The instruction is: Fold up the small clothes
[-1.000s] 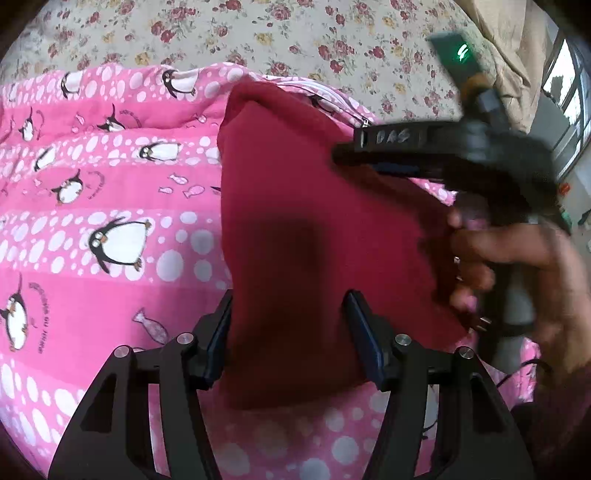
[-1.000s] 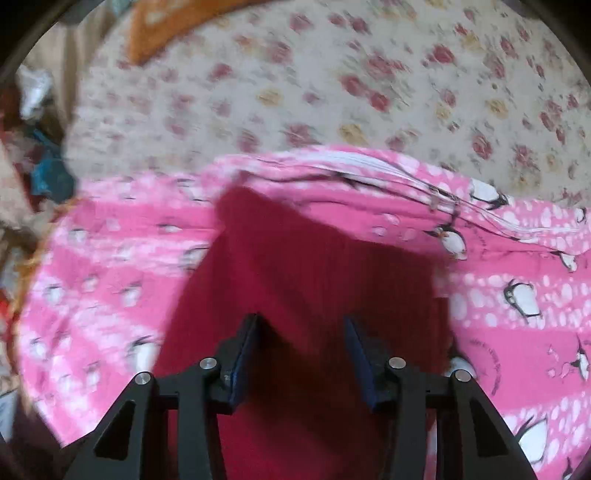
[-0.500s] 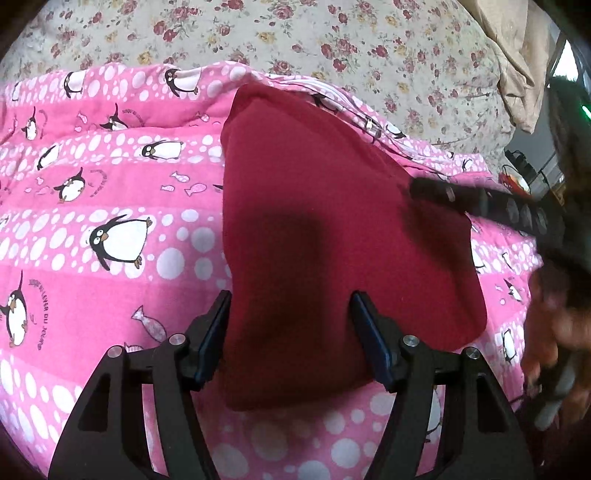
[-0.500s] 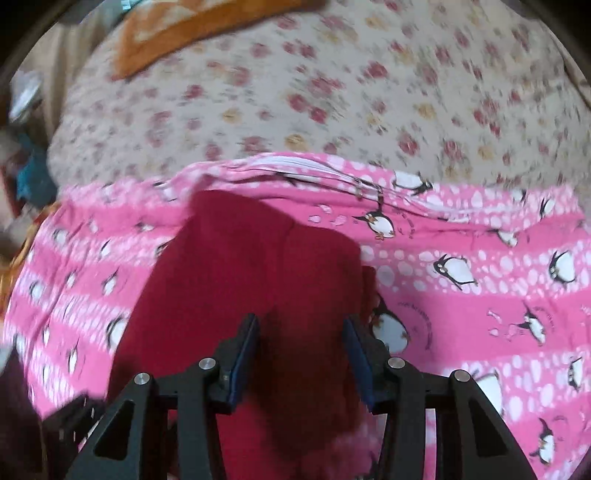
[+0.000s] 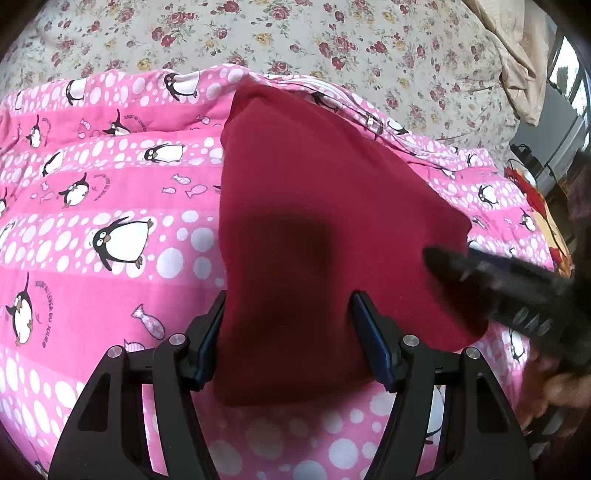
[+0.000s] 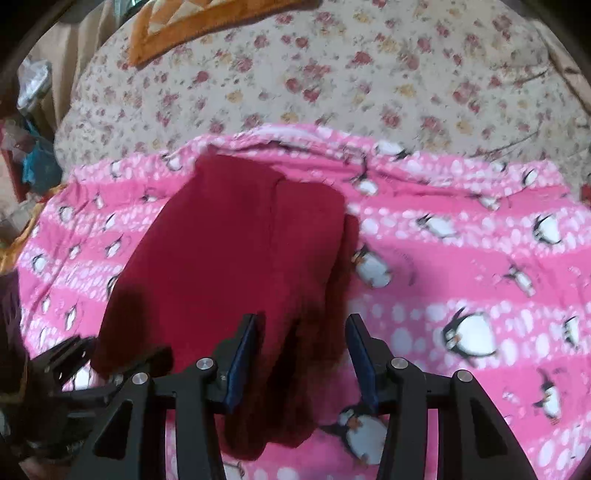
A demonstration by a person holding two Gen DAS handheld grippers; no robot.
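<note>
A dark red garment [image 5: 325, 229] lies folded flat on a pink penguin-print blanket [image 5: 110, 229]. My left gripper [image 5: 288, 314] is open, its jaws standing apart over the garment's near edge. My right gripper [image 6: 301, 332] is open above the garment's right side [image 6: 240, 258], holding nothing. In the left wrist view the right gripper's blurred black fingers [image 5: 491, 280] reach in over the garment's right corner. The left gripper's body [image 6: 62, 373] shows at the lower left of the right wrist view.
The blanket [image 6: 461, 258] lies on a floral bedsheet [image 5: 295, 33]. An orange-edged quilt [image 6: 207, 22] lies at the far side. Clutter [image 6: 33, 110] sits left of the bed. A beige cloth [image 5: 517, 55] and a window are at the right.
My right gripper has pulled back and down from above the garment to its right corner. The garment lies flat and still. My left gripper has barely moved.
</note>
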